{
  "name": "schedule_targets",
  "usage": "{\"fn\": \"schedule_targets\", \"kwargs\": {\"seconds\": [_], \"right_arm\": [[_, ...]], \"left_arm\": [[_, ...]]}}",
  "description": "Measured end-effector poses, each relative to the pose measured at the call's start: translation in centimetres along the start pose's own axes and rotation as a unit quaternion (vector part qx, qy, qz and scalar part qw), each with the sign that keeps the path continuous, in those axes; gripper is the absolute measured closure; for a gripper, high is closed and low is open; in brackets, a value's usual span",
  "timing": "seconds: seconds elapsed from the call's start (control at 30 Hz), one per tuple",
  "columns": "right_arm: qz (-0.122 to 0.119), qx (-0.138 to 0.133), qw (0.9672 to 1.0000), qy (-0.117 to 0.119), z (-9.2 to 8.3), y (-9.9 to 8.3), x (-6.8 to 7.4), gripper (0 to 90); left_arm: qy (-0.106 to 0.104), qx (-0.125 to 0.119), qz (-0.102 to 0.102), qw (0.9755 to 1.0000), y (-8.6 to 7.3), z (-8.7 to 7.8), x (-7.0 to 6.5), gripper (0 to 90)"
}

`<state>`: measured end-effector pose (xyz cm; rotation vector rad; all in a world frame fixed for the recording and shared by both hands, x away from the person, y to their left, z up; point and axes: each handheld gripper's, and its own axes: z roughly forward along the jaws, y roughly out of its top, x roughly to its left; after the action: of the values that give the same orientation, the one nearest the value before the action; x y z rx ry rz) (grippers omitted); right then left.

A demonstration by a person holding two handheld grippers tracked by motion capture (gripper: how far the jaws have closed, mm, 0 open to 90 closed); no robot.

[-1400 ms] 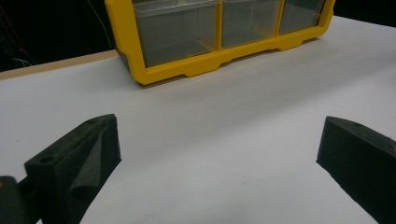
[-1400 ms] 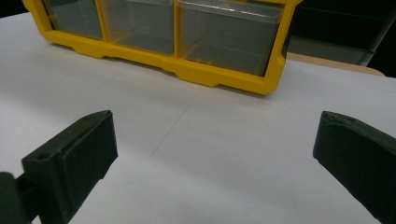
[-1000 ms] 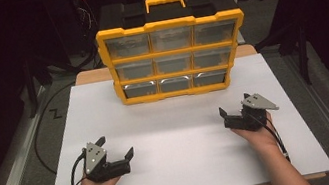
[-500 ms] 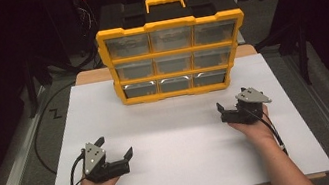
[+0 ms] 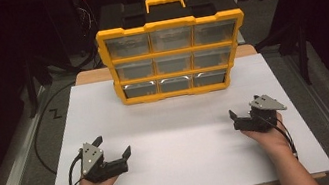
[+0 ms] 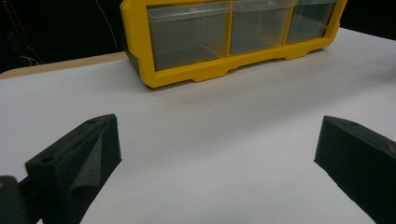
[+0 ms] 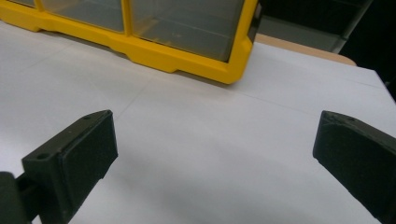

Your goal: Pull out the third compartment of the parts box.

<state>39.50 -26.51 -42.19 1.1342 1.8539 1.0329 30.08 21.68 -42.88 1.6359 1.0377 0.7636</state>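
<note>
While both pairs of black jaws stand wide apart over bare board, the left gripper (image 5: pixel 112 150) rests near the front left of the white rectangular tabletop (image 5: pixel 180 135) and the right gripper (image 5: pixel 244 113) near its right edge; the yellow plastic organiser with nine clear drawers (image 5: pixel 174 58) stands upright at the far middle, well apart from both.
</note>
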Motion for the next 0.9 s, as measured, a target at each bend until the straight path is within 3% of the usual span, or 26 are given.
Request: {"fn": "schedule_targets", "kwargs": {"seconds": [0.3, 0.33, 0.47, 0.5, 0.73, 0.9], "right_arm": [[-0.059, 0.013, 0.9981, 0.006, 0.3, -0.1, 0.9, 1.1], [-0.079, 0.017, 0.9967, 0.005, 0.4, -0.1, 1.3, 1.1], [-0.105, 0.023, 0.9942, 0.005, 0.5, -0.2, 1.9, 1.1], [-0.123, 0.026, 0.9920, 0.004, 0.5, -0.3, 2.2, 1.1], [-0.155, 0.032, 0.9874, 0.001, 0.6, -0.3, 2.8, 1.1], [-0.189, 0.035, 0.9812, -0.009, 0.5, -0.3, 3.5, 1.1]], "left_arm": [[0.001, 0.009, 0.009, 0.9999, -0.1, 0.1, -0.2, 1.2], [0.002, 0.011, 0.012, 0.9999, -0.1, 0.1, -0.3, 1.2], [0.001, 0.012, 0.014, 0.9998, -0.1, 0.2, -0.3, 1.2], [0.001, 0.013, 0.015, 0.9998, -0.2, 0.2, -0.4, 1.2], [0.001, 0.012, 0.016, 0.9998, -0.2, 0.2, -0.4, 1.2], [0.001, 0.012, 0.015, 0.9998, -0.2, 0.2, -0.4, 1.2]]}}
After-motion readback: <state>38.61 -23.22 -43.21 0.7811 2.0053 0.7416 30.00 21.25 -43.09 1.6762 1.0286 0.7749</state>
